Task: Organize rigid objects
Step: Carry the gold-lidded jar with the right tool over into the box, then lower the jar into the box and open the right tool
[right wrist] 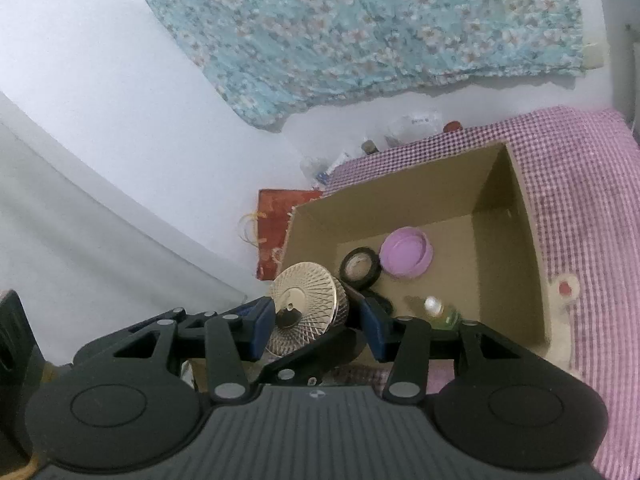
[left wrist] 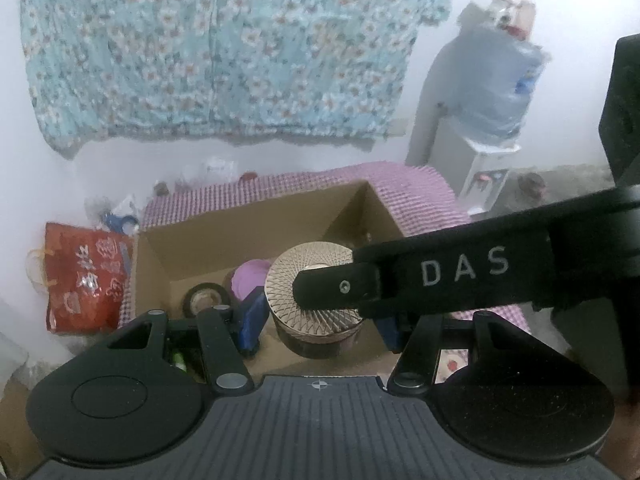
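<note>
Jar w/ the gold patterned lid sits over the near-left corner of the cardboard box; in the right view it overlaps the box rim and looks raised, lid tipped toward the camera. It's probably not resting on the floor yet, though that's a judgement.

Left gripper: blue fingers about a jar-width apart, one each side of the jar body. The left one looks to be at the lid edge; the other is partly hidden, so contact can't be confirmed.

Right gripper: also spread roughly jar-wide w/ the lid between its fingers. In the left view its black finger comes in from the right and lies across the lid top. Can't tell which of the two actually bears the jar.

Key relation: free box floor lies ahead and to the right of the jar, past the tape roll and purple lid. A small bottle lies near the front wall, so the drop spot is probably the back-right of the box. Jar axis is near upright, so it should go straight down once it's carried fwd. Left gripper is square on to the jar; the right crosses it from the side and would likely need to back off first.
</note>
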`<state>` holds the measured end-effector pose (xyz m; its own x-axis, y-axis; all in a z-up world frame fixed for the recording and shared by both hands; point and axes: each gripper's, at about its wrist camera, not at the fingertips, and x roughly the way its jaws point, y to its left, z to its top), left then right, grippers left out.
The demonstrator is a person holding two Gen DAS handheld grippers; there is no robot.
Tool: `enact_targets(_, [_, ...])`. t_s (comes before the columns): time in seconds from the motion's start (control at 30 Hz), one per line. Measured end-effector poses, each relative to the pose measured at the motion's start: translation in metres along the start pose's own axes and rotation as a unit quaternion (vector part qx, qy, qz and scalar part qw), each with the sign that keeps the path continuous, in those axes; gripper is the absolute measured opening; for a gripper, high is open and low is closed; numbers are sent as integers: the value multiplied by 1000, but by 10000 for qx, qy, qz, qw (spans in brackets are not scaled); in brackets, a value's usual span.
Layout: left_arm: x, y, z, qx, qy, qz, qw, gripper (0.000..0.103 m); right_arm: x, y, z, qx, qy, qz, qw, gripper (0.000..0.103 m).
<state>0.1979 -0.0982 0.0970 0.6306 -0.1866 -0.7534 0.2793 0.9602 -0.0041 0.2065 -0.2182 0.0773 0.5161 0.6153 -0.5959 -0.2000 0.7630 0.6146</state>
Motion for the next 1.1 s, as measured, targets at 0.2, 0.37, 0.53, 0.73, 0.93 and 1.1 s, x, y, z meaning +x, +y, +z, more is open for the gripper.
enact_targets(0.2, [59,11,16,-265,543,63,9982,56,53,-39,33,216,436,-77,9988,52])
enact_targets(0.37, [103,19,15,-449,974,198,9940,56,98,-67,47,342,865,-123,9956,52])
enact_targets(0.53, [129,24,8,-590,1297,266,9894,56,132,-84,49,350,1189,-233,9920,52])
enact_targets(0.73, [146,30,5,-800,1488,299,9852,56,151,-92,50,310,1352,-304,9899,52])
enact_targets(0.93, [157,27,3,-877,1666,295,9817,56,161,-97,48,311,1448,-423,9881,52])
enact_targets(1.1, [159,24,2,-833,1684,342,9816,57,166,-101,45,311,1485,-496,9872,51])
